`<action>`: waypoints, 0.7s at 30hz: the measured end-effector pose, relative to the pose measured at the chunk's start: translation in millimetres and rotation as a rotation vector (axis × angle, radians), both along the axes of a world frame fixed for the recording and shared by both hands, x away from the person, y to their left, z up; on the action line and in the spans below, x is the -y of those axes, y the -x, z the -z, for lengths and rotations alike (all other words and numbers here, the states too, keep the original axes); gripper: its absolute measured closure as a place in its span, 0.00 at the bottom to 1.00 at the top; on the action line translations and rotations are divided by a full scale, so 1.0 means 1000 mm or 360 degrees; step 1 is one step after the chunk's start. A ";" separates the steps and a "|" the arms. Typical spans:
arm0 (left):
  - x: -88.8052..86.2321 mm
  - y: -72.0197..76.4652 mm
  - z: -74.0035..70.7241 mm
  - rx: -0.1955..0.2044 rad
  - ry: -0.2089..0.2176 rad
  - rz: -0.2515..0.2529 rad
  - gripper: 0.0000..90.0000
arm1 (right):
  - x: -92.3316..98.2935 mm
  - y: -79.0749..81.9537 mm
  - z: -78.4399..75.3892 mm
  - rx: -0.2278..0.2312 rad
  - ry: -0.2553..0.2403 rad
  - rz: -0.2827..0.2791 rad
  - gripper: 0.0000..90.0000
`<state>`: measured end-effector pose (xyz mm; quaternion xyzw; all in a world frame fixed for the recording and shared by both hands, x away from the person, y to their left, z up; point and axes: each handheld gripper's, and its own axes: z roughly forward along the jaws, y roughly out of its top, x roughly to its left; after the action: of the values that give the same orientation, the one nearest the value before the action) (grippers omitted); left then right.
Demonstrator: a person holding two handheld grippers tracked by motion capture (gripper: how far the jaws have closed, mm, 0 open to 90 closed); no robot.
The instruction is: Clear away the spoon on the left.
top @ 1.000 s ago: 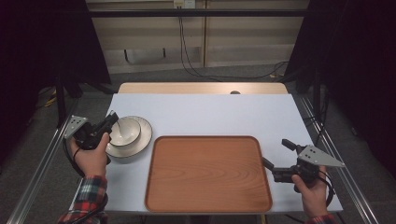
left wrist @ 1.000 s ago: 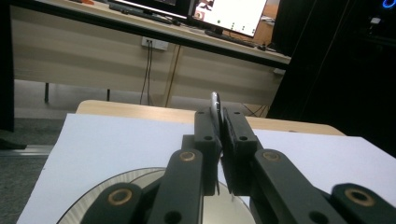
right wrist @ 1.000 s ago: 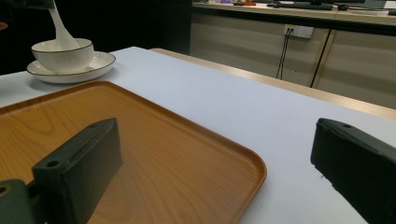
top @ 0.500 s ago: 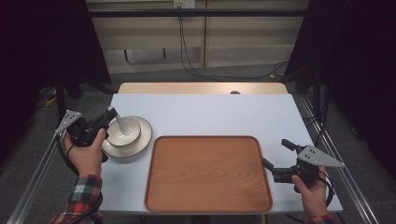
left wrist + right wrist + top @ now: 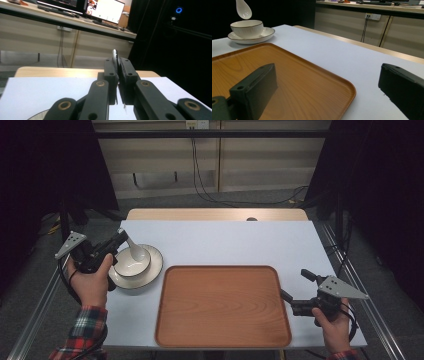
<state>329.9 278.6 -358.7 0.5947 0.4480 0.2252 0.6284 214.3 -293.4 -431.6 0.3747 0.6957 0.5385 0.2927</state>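
Spoon (image 5: 134, 249) first: white ceramic, it hangs by its handle from our left gripper (image 5: 119, 236), whose jaws are clamped on the handle's end, the ladle end slanting down over the bowl (image 5: 132, 261). From the high view we cannot tell whether the ladle touches the bowl. The right gripper view settles it: there the spoon (image 5: 243, 9) hangs in the air, clear above the bowl's rim (image 5: 247, 28). The left gripper view looks straight along the two black jaws, pressed nearly together, with a thin dark edge of the handle (image 5: 115, 55) poking up between the pads; neither the ladle end nor the bowl is visible past them.

Bowl and saucer (image 5: 151, 272) sit stacked on the white table top (image 5: 225, 240), at its left side, just beside the far left corner of the wooden tray (image 5: 223, 306). In the right gripper view we see the bowl's dark rim line and ribbed wall.

Our right gripper (image 5: 292, 285) rests low at the tray's right edge, held in our right hand (image 5: 334, 325); its jaws stand wide apart with nothing between them, one over the tray, one over the bare table.
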 end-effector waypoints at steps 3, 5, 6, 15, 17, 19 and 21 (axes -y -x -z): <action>0.005 0.001 -0.002 -0.0009 0.0021 0.0025 0.95 | 0.000 0.000 0.000 0.0008 0.0001 -0.0002 0.02; 0.007 0.001 -0.003 -0.0011 0.0026 0.0042 0.95 | 0.000 0.000 0.000 0.0004 0.0001 0.0002 0.02; 0.010 0.002 -0.005 -0.0010 0.0029 0.0068 0.95 | 0.000 0.000 0.000 0.0005 0.0000 0.0001 0.02; 0.021 0.006 -0.010 -0.0002 0.0033 0.0136 0.95 | 0.000 0.000 0.000 0.0014 0.0005 -0.0006 0.02; 0.025 0.007 -0.011 -0.0003 0.0061 0.0162 0.95 | -0.001 0.000 0.000 0.0018 0.0004 -0.0013 0.02; 0.025 0.008 -0.011 -0.0003 0.0036 0.0181 0.95 | -0.002 0.000 0.000 0.0019 -0.0009 -0.0014 0.02; 0.030 0.009 -0.011 -0.0009 0.0055 0.0208 0.95 | -0.002 0.000 0.000 0.0018 -0.0006 -0.0015 0.02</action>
<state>320.7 248.9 -347.2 0.6123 0.4140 0.1741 0.6507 213.9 -291.5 -431.2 0.3688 0.6947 0.5433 0.2935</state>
